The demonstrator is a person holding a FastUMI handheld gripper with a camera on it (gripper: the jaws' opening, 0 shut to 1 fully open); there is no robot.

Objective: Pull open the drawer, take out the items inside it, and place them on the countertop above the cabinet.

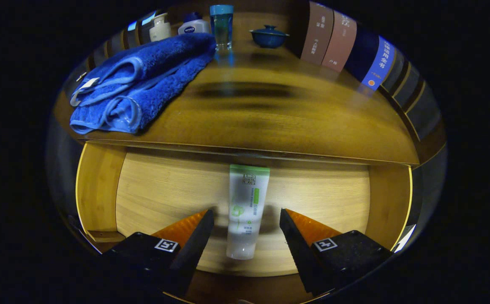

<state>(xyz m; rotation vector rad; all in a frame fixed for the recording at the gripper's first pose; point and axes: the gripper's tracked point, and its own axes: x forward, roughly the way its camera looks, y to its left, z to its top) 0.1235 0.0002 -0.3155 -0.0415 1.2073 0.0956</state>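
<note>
Two fingers of the gripper (247, 221) sit closest, spread wide apart, and they hold nothing. Between them lies a white tube (247, 211) with a green band at its far end. It rests flat on the floor of the open drawer (101, 185). The tube is long and thin, and its long side points straight away from the fingers, toward the back of the drawer. So one finger is on each side of it, with a gap on both sides, and neither one touches it. That looks like a good fit: if the fingers close, they should pinch the tube across its thin middle. The tube looks soft, so it may squash a little. Above the drawer is the wooden countertop (270, 122), where the tube has to go. A folded blue towel (139, 80) lies on it, beyond the left finger. Near the back stand some bottles, a tall blue cup (221, 25) and a small blue bowl with a lid (269, 36).
</note>
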